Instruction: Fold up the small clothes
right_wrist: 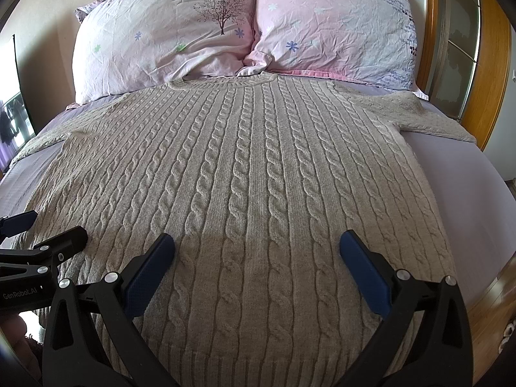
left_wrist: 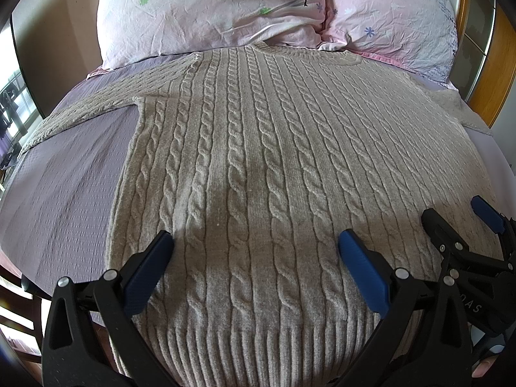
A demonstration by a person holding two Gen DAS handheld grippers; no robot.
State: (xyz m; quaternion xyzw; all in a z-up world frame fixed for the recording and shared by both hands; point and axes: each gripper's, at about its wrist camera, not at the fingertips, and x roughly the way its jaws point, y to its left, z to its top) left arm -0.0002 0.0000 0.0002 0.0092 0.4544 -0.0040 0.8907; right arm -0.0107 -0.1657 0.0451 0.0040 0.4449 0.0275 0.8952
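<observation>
A beige cable-knit sweater (left_wrist: 258, 148) lies flat and face up on the bed, collar toward the pillows, both sleeves spread out to the sides; it also shows in the right wrist view (right_wrist: 258, 167). My left gripper (left_wrist: 256, 242) is open and empty, just above the sweater's lower body near the ribbed hem. My right gripper (right_wrist: 258, 242) is open and empty over the lower body, a little to the right. The right gripper also shows at the right edge of the left wrist view (left_wrist: 458, 222), and the left gripper at the left edge of the right wrist view (right_wrist: 48, 229).
The bed has a lilac sheet (left_wrist: 71, 193). Two pink floral pillows (right_wrist: 167, 35) (right_wrist: 338, 25) lie at the head. A wooden headboard (right_wrist: 493, 74) stands at the right. A window (left_wrist: 13, 106) is at the far left.
</observation>
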